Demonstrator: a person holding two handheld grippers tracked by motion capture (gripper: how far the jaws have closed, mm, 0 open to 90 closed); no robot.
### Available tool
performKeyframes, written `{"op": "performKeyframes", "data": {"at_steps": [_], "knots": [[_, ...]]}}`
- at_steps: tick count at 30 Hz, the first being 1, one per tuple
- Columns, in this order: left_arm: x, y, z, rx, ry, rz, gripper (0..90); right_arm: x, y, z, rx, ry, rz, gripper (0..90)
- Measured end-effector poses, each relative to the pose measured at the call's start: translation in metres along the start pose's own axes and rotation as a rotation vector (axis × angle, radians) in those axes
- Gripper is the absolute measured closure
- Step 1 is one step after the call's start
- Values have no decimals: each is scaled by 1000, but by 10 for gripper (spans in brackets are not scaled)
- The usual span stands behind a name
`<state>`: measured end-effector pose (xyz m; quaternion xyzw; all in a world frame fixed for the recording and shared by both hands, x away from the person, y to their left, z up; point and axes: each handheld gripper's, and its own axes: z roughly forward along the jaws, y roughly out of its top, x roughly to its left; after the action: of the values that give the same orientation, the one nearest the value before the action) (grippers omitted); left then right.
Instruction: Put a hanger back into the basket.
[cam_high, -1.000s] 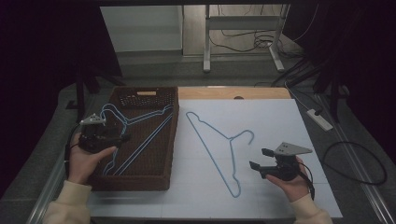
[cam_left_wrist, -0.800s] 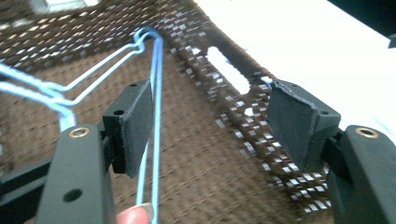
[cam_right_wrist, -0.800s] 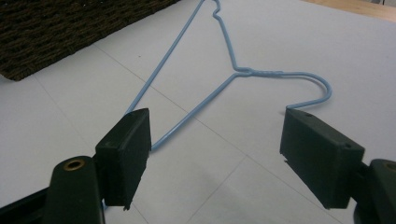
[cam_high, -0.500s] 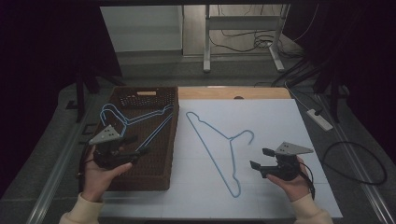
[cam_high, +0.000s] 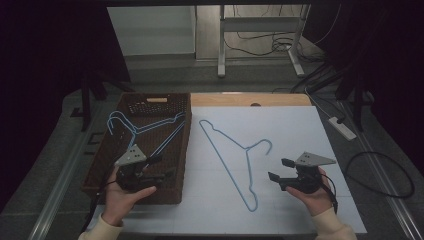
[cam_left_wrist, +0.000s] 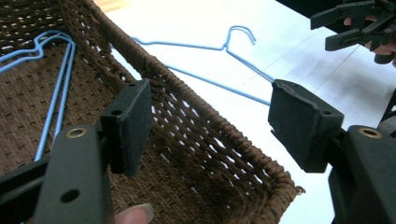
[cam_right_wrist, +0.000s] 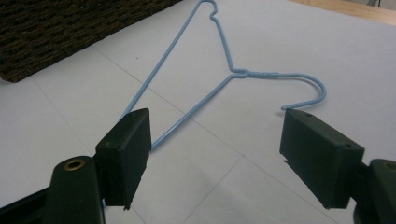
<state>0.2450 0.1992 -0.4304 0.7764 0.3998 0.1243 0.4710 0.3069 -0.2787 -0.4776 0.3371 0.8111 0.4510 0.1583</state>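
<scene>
Both tools are spread and empty — your left tool (cam_high: 159, 167) sits over the wicker basket's (cam_high: 185, 150) rim, and the blue wire hanger (cam_high: 240, 155) lies on the worktop (cam_high: 300, 130) at nine o'clock of your right tool (cam_high: 277, 170). The thin wire could slip off the pads.

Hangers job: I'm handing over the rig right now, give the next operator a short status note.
Left gripper: open, holding nothing, above the basket, near its front right corner.
Right gripper: open, holding nothing, over the sheet, right of the loose hanger.
Done: blue hangers in the basket.
Left: one hanger lies flat on the sheet, hook toward the right gripper. Probably pick it up and put it in the basket with the rest.
</scene>
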Motion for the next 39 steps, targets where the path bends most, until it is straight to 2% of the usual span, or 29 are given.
{"op": "performKeyframes", "data": {"at_steps": [13,25,33,39], "knots": [[-4,-2,8,16,-5,4,317,0,0,1,7,-3,-8,254],[-2,-1,7,1,0,-1,317,0,0,0,4,-5,-3,260],[-3,-1,7,2,-6,0,316,-2,0,0,7,-24,-3,257],[-1,0,6,-1,-10,-6,315,-7,5,4,33,-34,11,271]]}}
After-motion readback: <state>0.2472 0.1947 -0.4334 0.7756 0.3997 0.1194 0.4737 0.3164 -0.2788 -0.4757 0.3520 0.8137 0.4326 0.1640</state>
